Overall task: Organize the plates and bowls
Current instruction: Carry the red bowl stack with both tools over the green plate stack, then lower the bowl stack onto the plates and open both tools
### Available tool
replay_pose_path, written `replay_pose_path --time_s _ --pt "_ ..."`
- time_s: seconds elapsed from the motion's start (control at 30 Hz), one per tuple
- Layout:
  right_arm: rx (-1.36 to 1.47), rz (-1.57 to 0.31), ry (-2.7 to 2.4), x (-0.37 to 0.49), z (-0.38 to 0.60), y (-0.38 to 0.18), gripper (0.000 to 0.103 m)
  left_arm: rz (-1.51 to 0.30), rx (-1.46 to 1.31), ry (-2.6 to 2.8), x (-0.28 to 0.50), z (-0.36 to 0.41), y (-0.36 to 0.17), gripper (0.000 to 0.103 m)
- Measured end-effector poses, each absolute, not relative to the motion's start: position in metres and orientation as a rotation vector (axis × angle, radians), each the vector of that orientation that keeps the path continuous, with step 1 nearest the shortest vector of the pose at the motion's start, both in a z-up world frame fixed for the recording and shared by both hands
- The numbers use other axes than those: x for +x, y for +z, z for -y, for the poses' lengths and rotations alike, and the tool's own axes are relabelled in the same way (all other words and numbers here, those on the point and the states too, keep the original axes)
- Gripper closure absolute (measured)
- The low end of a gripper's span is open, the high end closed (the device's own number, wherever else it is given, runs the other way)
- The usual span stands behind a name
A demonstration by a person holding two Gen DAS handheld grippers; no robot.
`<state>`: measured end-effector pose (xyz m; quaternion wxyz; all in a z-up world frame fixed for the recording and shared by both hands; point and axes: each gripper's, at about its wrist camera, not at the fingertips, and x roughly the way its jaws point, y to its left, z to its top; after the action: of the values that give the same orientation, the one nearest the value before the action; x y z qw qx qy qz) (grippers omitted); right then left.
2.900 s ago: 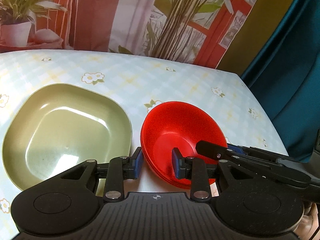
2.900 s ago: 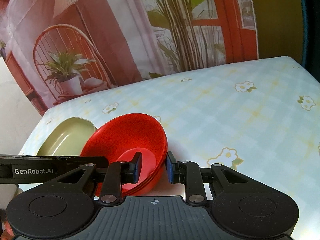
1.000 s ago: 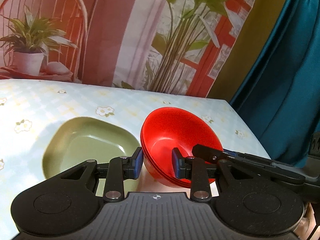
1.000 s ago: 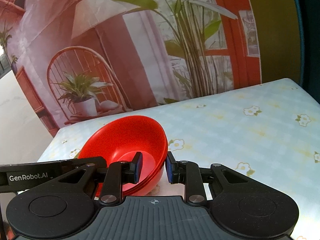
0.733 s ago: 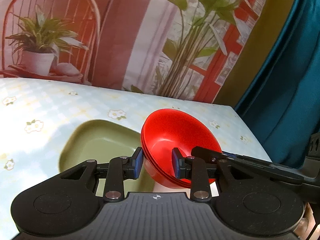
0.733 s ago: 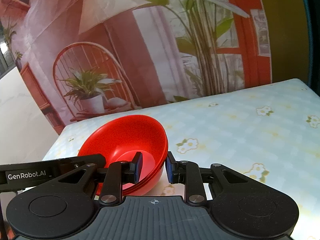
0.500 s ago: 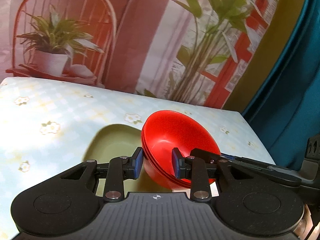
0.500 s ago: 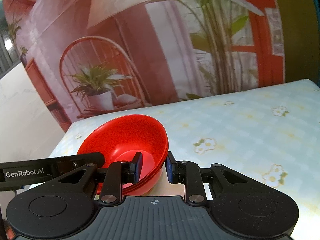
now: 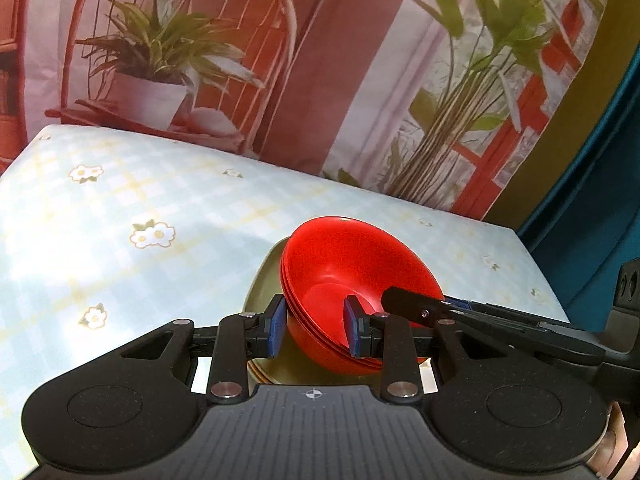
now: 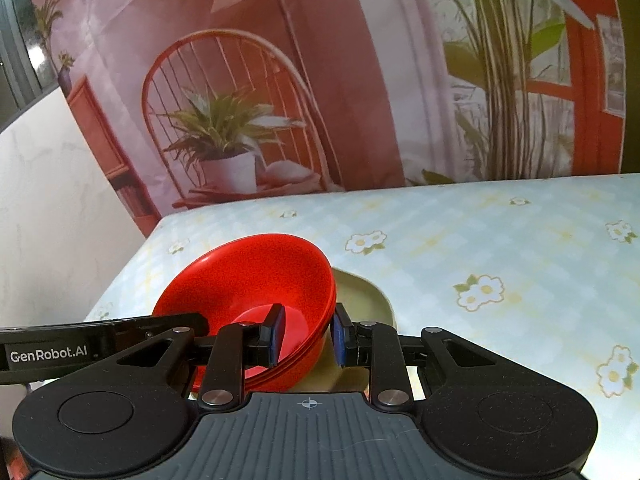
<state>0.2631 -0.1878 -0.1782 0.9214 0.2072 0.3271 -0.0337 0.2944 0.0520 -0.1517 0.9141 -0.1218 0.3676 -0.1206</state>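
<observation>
Now the stack of red bowls (image 9: 352,272) is held from two sides: the left gripper (image 9: 314,330) is clamped on its left rim, and the right gripper (image 10: 306,334) is clamped on its right rim. Below the bowls is the green plate (image 10: 370,294) on the flowered tablecloth (image 9: 120,216); whether they touch, I cannot tell.

Stacked bowls (image 9: 352,268) sit over the plate (image 9: 262,292), on the table (image 9: 120,216).
</observation>
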Motion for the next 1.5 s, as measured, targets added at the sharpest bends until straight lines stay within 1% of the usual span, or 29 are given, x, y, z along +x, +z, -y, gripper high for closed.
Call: replay_pose_path --time_s 0.33,0.4,0.87,0.9,0.97,1.03,1.17,1.3,1.37,1.5 --pt "0.433 -0.705 -0.076 0.272 0.190 -0.197 0.080 -0.795 -0.231 -0.229 0.304 -0.049 -0.166 0.072" --pt "0.430 -0.710 -0.077 0.272 0.190 -0.199 0.084 -0.798 -0.232 -0.227 0.304 -0.050 -0.168 0.072" --pt "0.436 -0.705 -0.075 0.270 0.190 -0.200 0.082 -0.795 -0.215 -0.223 0.304 -0.047 -0.167 0.072" --pt "0.435 -0.703 -0.076 0.269 0.190 -0.200 0.081 -0.795 -0.213 -0.224 0.303 -0.047 -0.166 0.071" --pt "0.437 -0.697 -0.077 0.266 0.191 -0.197 0.078 -0.786 -0.204 -0.225 0.302 -0.046 -0.164 0.064" --pt "0.439 -0.691 -0.073 0.265 0.193 -0.194 0.077 -0.775 -0.198 -0.220 0.300 -0.046 -0.161 0.060" --pt "0.419 -0.673 -0.089 0.259 0.195 -0.187 0.072 -0.759 -0.185 -0.218 0.299 -0.045 -0.155 0.057" --pt "0.418 -0.662 -0.101 0.253 0.200 -0.182 0.065 -0.738 -0.174 -0.225 0.294 -0.042 -0.149 0.054" --pt "0.413 -0.656 -0.107 0.249 0.201 -0.180 0.063 -0.731 -0.165 -0.227 0.292 -0.041 -0.146 0.053" --pt "0.401 -0.649 -0.119 0.241 0.202 -0.176 0.061 -0.720 -0.151 -0.225 0.286 -0.038 -0.141 0.052"
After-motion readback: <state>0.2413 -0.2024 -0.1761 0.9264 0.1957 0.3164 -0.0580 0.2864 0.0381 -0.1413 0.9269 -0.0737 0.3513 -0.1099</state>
